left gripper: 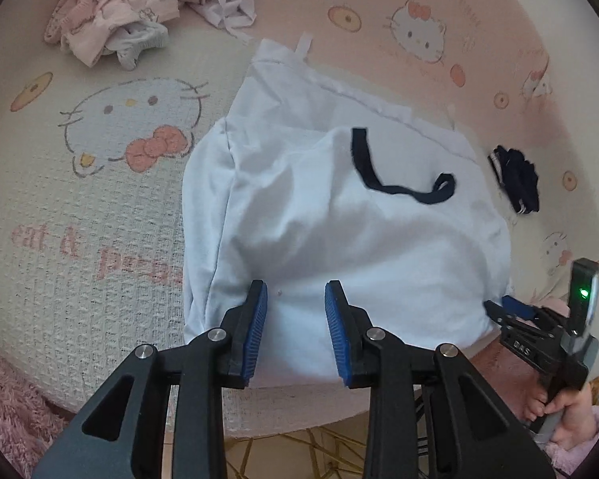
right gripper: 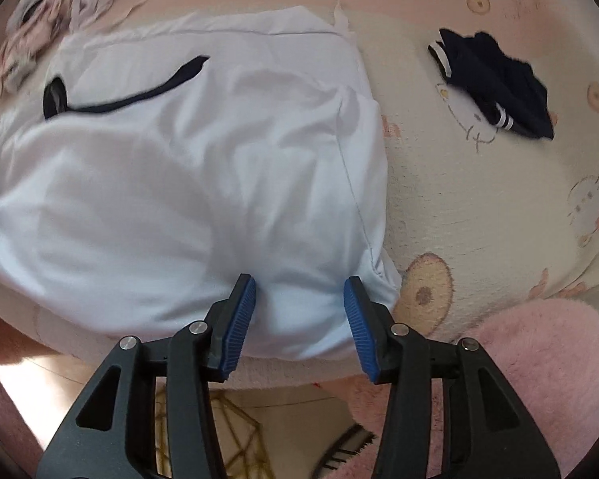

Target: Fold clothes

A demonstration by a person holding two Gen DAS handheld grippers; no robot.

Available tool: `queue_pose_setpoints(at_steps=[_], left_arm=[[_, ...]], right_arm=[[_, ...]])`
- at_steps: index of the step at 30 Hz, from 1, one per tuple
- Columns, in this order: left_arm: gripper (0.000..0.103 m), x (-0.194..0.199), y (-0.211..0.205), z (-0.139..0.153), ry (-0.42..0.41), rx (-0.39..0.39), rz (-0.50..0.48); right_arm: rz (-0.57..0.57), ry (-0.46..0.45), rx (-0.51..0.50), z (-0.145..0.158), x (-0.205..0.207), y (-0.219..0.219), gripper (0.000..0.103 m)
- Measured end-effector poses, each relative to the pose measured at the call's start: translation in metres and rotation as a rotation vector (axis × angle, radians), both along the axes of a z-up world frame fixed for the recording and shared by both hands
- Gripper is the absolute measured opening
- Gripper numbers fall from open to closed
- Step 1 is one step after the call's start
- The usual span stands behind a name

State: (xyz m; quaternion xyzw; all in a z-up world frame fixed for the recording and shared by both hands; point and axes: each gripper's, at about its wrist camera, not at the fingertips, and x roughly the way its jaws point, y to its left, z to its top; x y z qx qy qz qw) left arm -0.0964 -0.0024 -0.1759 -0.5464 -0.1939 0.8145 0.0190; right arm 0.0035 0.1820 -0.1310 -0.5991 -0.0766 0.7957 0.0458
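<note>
A white cloth garment with a dark navy trim strip (left gripper: 339, 215) lies folded over on itself in the middle of a round table covered by a pink and cream cartoon-cat printed cloth (left gripper: 100, 207), its near edge hanging close to the table's rim. The navy strip (right gripper: 112, 95) curls across the top layer.

The left gripper (left gripper: 295, 299), black with blue ribbed pads, hovers over the near edge of the garment with its jaws spread apart and nothing between them. The right gripper (right gripper: 299, 295) sits over the garment's near right corner, likewise spread wide and empty; from the left camera it shows at the right edge, held in a person's hand (left gripper: 559, 407).

To the right of the white garment, apart from it, lies a small crumpled navy piece with white stripes (right gripper: 495, 84). At the far left of the table sits a heap of pink and white printed clothes (left gripper: 139, 4). A fluffy pink rug (right gripper: 539, 359) shows below the table's edge.
</note>
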Motion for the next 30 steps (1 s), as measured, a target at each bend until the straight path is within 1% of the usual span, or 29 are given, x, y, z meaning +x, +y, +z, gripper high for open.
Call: queue_pose_setpoints(at_steps=[2,7,10,12,14,15,17,18,20,22,23,24,25,26,27,28,29,30], left_arm=[[0.032,0.001,0.003,-0.005,-0.004,-0.020,-0.011],[0.032,-0.004,0.008,-0.009,-0.005,-0.065,-0.046],[0.034,0.000,0.005,-0.004,0.009,-0.049,-0.020],[0.034,0.004,0.006,0.005,0.048,-0.059,-0.017],[0.035,0.009,0.008,0.013,0.089,-0.071,-0.023],[0.036,0.014,0.007,0.017,0.104,-0.061,-0.026],[0.038,0.014,0.007,0.015,0.100,-0.045,-0.025],[0.039,0.012,0.008,0.008,0.063,-0.065,-0.026],[0.039,0.010,0.006,0.001,0.033,-0.089,-0.042],[0.039,0.016,-0.007,0.010,0.060,-0.084,0.004],[0.040,0.019,-0.014,0.015,0.075,-0.081,0.029],[0.040,0.022,-0.020,0.019,0.090,-0.078,0.054],[0.040,0.025,-0.027,0.024,0.105,-0.075,0.079],[0.040,0.028,-0.034,0.029,0.120,-0.072,0.103],[0.040,0.031,-0.041,0.034,0.135,-0.069,0.128],[0.040,0.027,-0.038,0.031,0.141,-0.038,0.133],[0.040,0.018,-0.028,0.027,0.142,-0.027,0.119],[0.040,0.000,-0.009,0.023,0.134,-0.036,0.068]], right_arm=[[0.013,-0.004,0.019,0.001,0.004,-0.002,0.046],[-0.012,-0.003,-0.031,0.007,0.011,0.006,0.046],[-0.005,0.052,-0.068,0.017,0.016,0.001,0.046],[0.006,0.104,-0.092,0.025,0.017,-0.007,0.046],[0.031,0.160,-0.095,0.033,0.017,-0.020,0.046],[0.046,0.181,-0.095,0.036,0.016,-0.026,0.046],[0.084,0.197,-0.092,0.036,0.012,-0.040,0.046],[0.103,0.195,-0.088,0.035,0.009,-0.045,0.047],[0.131,0.147,-0.069,0.020,-0.002,-0.048,0.047],[0.125,0.092,-0.055,0.006,-0.002,-0.043,0.048],[0.105,0.068,-0.059,0.002,-0.002,-0.037,0.054],[0.039,0.051,-0.099,0.004,-0.001,-0.021,0.056],[-0.026,0.040,-0.147,0.005,-0.001,-0.004,0.056],[-0.063,0.048,-0.183,0.007,-0.001,0.009,0.051],[-0.096,0.058,-0.218,0.010,-0.001,0.020,0.048],[-0.115,0.076,-0.250,0.014,-0.002,0.027,0.049],[-0.120,0.097,-0.269,0.018,-0.003,0.029,0.049],[-0.110,0.124,-0.283,0.022,-0.006,0.027,0.049]])
